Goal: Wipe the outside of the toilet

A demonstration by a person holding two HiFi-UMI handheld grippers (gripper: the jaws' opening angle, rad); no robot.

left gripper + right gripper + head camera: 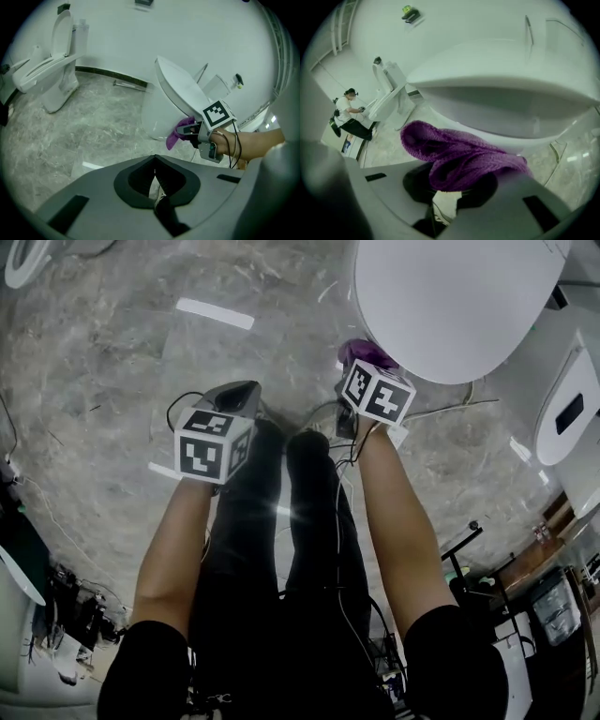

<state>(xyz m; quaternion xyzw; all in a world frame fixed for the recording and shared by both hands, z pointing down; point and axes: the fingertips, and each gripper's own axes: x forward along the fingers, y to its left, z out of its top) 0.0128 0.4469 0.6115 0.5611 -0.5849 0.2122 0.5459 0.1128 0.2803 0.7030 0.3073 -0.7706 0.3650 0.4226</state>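
Purple cloth: judged soft, light, limp; clamped by its bunched fold in right gripper, near toilet. Left gripper: jaws together, empty.

floor: grey marbled stone, glossy, small bright glints | wall: plain white, dark skirting strip along its foot | far left: second toilet against the wall, lid raised | white strip on the floor | distance: person crouched at another toilet

Washroom-like space, several toilets, marble floor
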